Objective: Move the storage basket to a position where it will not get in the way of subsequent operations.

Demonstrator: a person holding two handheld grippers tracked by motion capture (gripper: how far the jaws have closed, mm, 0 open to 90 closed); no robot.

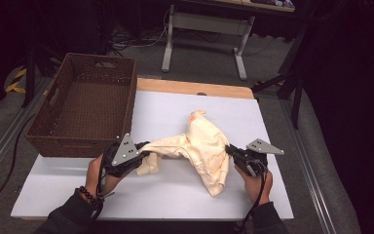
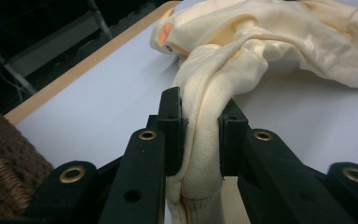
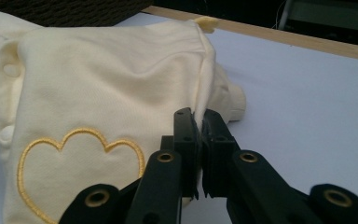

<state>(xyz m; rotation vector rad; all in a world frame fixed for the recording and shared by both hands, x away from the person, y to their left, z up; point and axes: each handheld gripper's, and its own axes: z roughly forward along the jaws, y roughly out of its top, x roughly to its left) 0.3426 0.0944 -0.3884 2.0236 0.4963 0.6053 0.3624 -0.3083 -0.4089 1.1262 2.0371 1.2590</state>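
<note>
A cream garment (image 1: 202,146) with a yellow embroidered outline (image 3: 74,158) lies crumpled in the middle of the white table (image 1: 277,131). My left gripper (image 1: 143,147) is shut on a bunched sleeve-like part (image 2: 203,140) at the garment's left end; the cloth fills the gap between the jaws. My right gripper (image 1: 230,150) is shut on a thin fold (image 3: 199,109) at the garment's right edge. Both grippers sit low over the table near its front, with the cloth between them. An orange tag (image 2: 165,33) shows at the garment's far end.
A brown wicker basket (image 1: 58,117), with nothing inside, stands at the table's left, just behind my left gripper. A wooden strip (image 1: 195,87) edges the table's far side. Beyond it are a desk frame (image 1: 204,24) and cables on the floor.
</note>
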